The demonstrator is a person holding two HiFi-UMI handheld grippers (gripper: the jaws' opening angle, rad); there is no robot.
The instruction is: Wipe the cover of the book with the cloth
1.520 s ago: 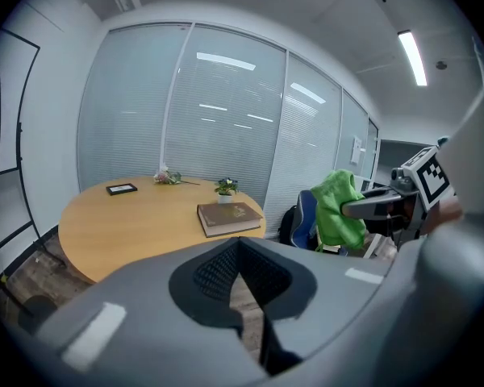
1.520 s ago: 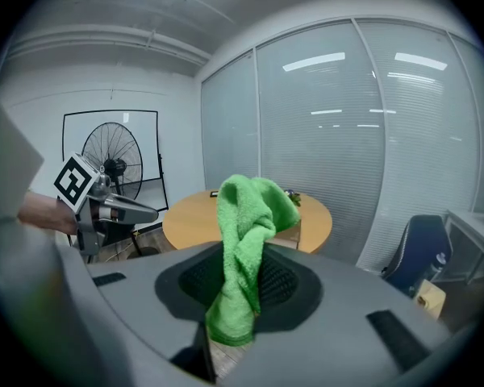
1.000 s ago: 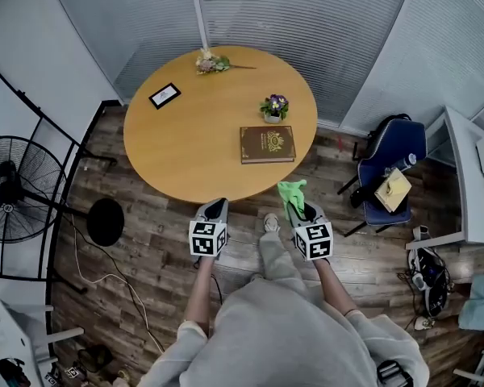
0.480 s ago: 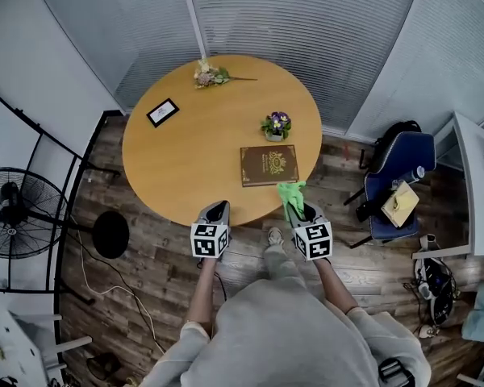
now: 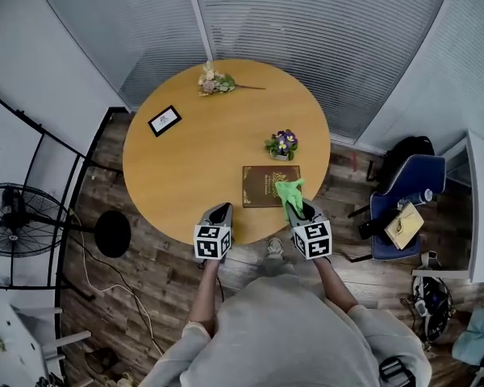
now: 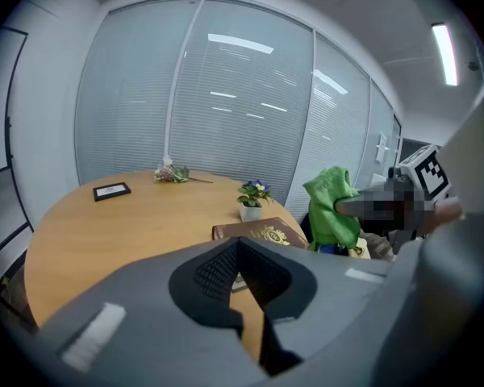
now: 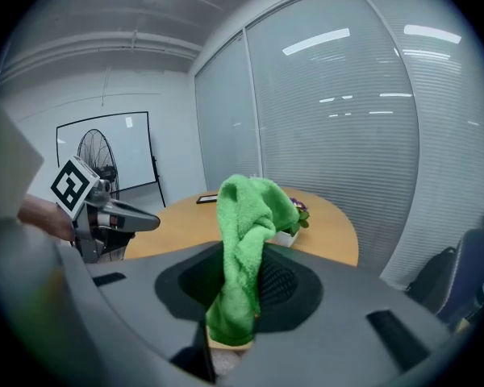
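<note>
Two grippers at the table edge: the approach, with wiping not yet begun.
Right gripper (image 5: 299, 213) jaws clamp the green cloth (image 5: 289, 193); left gripper (image 5: 218, 211) jaws closed on nothing; book (image 5: 264, 186) lies on the table (image 5: 195, 153), just beyond the cloth; next, probably, lower the cloth flat onto the cover.

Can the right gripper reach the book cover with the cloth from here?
Probably yes: the right gripper, shut on the cloth, is at the near edge of the book, nothing between them.
</note>
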